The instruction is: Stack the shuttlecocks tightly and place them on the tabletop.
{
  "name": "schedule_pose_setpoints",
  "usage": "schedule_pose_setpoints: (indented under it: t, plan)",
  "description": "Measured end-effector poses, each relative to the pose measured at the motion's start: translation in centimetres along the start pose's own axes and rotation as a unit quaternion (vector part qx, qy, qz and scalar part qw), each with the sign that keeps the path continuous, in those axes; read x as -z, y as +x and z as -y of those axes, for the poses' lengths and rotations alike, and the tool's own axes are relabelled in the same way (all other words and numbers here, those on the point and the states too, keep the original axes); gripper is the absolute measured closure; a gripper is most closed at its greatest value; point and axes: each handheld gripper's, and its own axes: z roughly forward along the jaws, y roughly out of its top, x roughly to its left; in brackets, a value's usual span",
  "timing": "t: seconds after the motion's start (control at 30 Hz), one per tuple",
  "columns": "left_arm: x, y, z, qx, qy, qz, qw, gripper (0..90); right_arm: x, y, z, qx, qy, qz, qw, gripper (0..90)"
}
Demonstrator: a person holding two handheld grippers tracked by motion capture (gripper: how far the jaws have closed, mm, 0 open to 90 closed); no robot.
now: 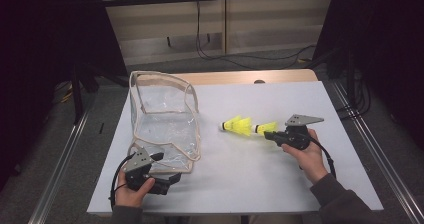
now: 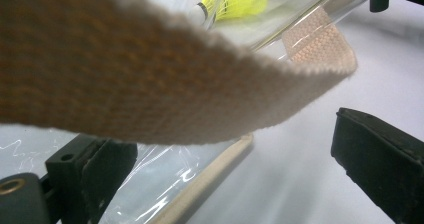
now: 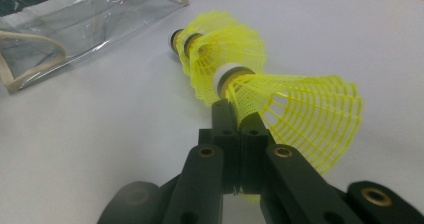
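Three yellow shuttlecocks (image 1: 245, 126) lie nested in a row on the white table (image 1: 240, 174), just right of the clear bag (image 1: 165, 121). Their long axis runs nearly level across the table in the high view, cork ends pointing left toward the bag and the open skirts facing right, toward my right gripper (image 1: 270, 134). In the right gripper view the row stretches away from me, the nearest skirt (image 3: 305, 114) flaring to the right of my jaws and the farthest cork closest to the bag's corner.

That gripper's jaws are pressed together on the lower edge of the nearest skirt, so the shuttlecocks sit directly ahead of the jaw tips, in line with them.

At the near left, my left gripper (image 1: 172, 178) rests at the bag's front edge. Its jaws stand spread apart, one beside the bag's clear plastic and cloth trim, the other over bare table. The bag's woven beige strap (image 2: 150, 84) hangs across close in front of that camera, above the jaws and not pinched by them. Beyond the strap, through the clear plastic, the yellow shuttlecocks show well away.
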Motion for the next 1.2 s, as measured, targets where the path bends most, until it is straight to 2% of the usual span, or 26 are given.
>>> schedule_pose_setpoints:
  t: [1.2]
  plan:
    - [-0.1,0.0,0.0,0.002,-0.002,0.001,1.0,4.5,-1.4,-0.2,-0.4,0.0,0.001,-0.003,1.0,88.7]
